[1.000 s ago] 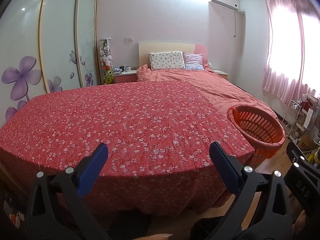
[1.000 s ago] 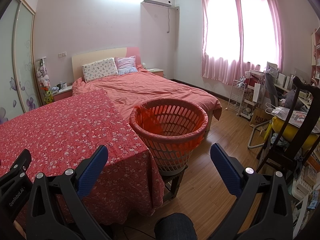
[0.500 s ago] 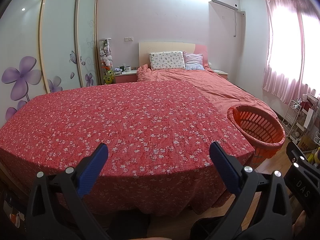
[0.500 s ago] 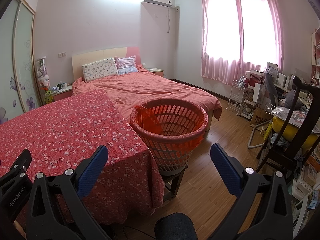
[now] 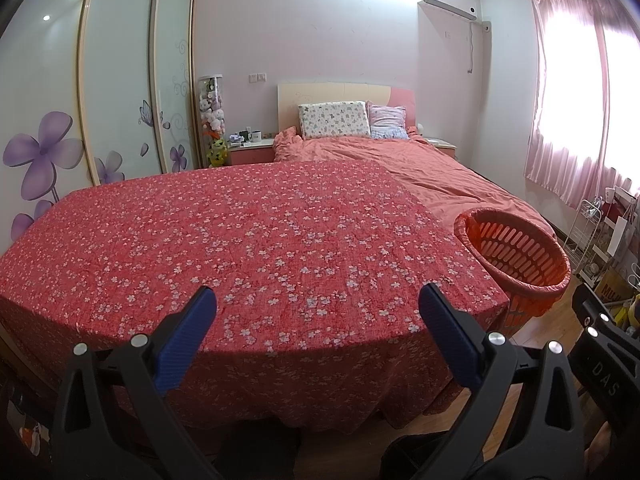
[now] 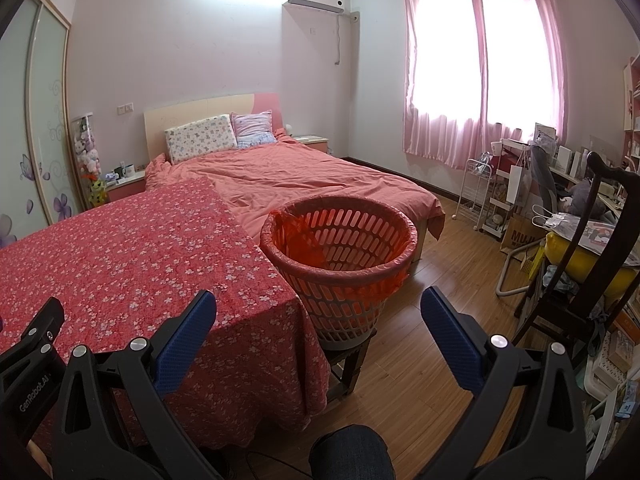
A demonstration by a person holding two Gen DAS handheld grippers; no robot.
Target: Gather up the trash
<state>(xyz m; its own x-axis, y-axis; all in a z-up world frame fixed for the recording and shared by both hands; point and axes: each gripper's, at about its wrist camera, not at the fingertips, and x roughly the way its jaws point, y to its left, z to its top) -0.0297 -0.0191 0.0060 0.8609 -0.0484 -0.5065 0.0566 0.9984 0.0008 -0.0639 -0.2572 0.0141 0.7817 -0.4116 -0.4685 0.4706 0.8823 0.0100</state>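
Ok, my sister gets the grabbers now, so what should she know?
Left gripper: jaws open, holding nothing, over the flowery red cloth.
Right gripper: jaws open, holding nothing, pointing at the orange basket.
The basket, lined with an orange bag, stands on a small stool at the cloth's right corner.
No trash shows on the cloth.
Left: find trash and drop it in.

Bright daylight blows out the curtained window (image 6: 484, 60), ceiling glare up top, fisheye bending and dark corners.

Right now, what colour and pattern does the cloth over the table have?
Red with small white flowers; the cloth shows best in the left wrist view.
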